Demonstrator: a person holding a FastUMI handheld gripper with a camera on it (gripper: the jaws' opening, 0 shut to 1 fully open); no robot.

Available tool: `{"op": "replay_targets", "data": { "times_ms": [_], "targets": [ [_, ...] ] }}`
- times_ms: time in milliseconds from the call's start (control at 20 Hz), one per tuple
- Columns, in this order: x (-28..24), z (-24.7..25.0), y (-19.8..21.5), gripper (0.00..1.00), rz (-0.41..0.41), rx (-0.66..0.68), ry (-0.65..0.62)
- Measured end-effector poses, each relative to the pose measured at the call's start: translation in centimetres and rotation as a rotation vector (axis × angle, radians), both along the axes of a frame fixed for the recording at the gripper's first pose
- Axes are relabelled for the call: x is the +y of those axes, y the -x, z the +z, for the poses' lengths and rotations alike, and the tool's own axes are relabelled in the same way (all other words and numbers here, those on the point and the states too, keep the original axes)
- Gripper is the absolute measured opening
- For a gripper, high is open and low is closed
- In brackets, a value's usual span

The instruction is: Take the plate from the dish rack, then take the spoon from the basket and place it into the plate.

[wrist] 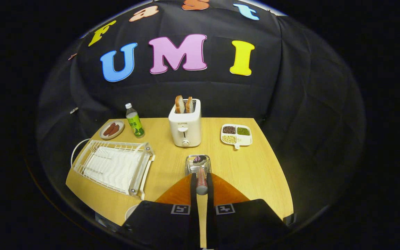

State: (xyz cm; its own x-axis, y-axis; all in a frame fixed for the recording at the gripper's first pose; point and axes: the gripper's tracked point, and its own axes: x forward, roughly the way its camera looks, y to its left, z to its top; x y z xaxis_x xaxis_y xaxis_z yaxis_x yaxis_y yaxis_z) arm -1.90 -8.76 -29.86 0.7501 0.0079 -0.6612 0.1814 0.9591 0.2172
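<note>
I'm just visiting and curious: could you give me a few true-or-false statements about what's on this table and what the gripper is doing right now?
1. The gripper is shut on the spoon. True: both fingers press on its handle.
2. The spoon's bowl lies flat on the table. False: it is over the small metal basket just beyond the fingers.
3. The toaster has bread slices sticking out of it. True.
4. The white dish rack holds a row of plates. False: no plate stands in it.
5. The green bottle stands between the toaster and the divided dish of beans. False: it stands between the small plate of sausages and the toaster.
</note>
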Motion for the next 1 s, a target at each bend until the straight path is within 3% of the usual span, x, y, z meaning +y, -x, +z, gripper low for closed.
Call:
{"op": "replay_targets", "data": {
  "times_ms": [200, 400, 600, 1000],
  "targets": [
    [2.9, 3.8, 3.4, 0.11, 0.051, -0.025, -0.025],
    [6.5, 4.3, 7.5, 0.11, 0.098, 0.017, -0.086],
    [10.3, 1.1, 11.4, 0.12, 0.147, 0.102, -0.123],
    [15.0, -4.9, 12.7, 0.12, 0.190, 0.197, -0.182]
  ]
}}
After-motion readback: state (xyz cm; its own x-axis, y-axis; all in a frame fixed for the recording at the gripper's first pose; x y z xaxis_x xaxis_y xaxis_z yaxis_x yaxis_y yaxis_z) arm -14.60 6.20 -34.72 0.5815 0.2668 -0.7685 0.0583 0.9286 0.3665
